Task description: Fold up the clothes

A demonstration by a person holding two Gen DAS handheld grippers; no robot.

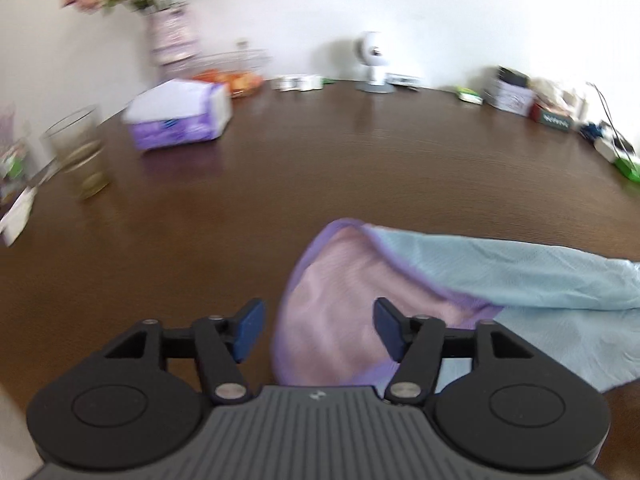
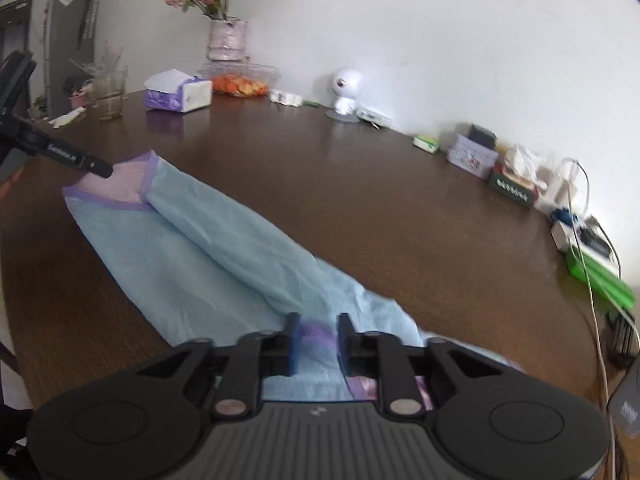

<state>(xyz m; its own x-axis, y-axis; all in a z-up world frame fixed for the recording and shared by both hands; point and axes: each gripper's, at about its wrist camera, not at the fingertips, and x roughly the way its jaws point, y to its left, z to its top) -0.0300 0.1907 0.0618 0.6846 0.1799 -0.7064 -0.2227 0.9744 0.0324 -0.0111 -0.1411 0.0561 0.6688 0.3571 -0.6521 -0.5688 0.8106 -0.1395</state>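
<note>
A light blue garment (image 2: 208, 248) with lilac trim and a pink inner side lies in a long folded strip on the dark wooden table (image 2: 380, 208). In the left wrist view its pink, lilac-edged end (image 1: 340, 300) lies under my left gripper (image 1: 320, 328), which is open, the blue pads wide apart and above the cloth. The right wrist view shows that gripper's fingers (image 2: 80, 160) over the same pink end. My right gripper (image 2: 319, 340) hovers at the strip's other end. Its pads stand a narrow gap apart with a lilac hem below them, not pinched.
Along the back of the table stand a tissue pack (image 2: 178, 96), a glass (image 2: 110, 94), a vase of flowers (image 2: 226, 40), a bowl of orange snacks (image 2: 240, 80) and a small white figure (image 2: 346, 88). Boxes (image 2: 472, 152), cables (image 2: 592, 248) and a green packet (image 2: 600, 276) crowd the right edge.
</note>
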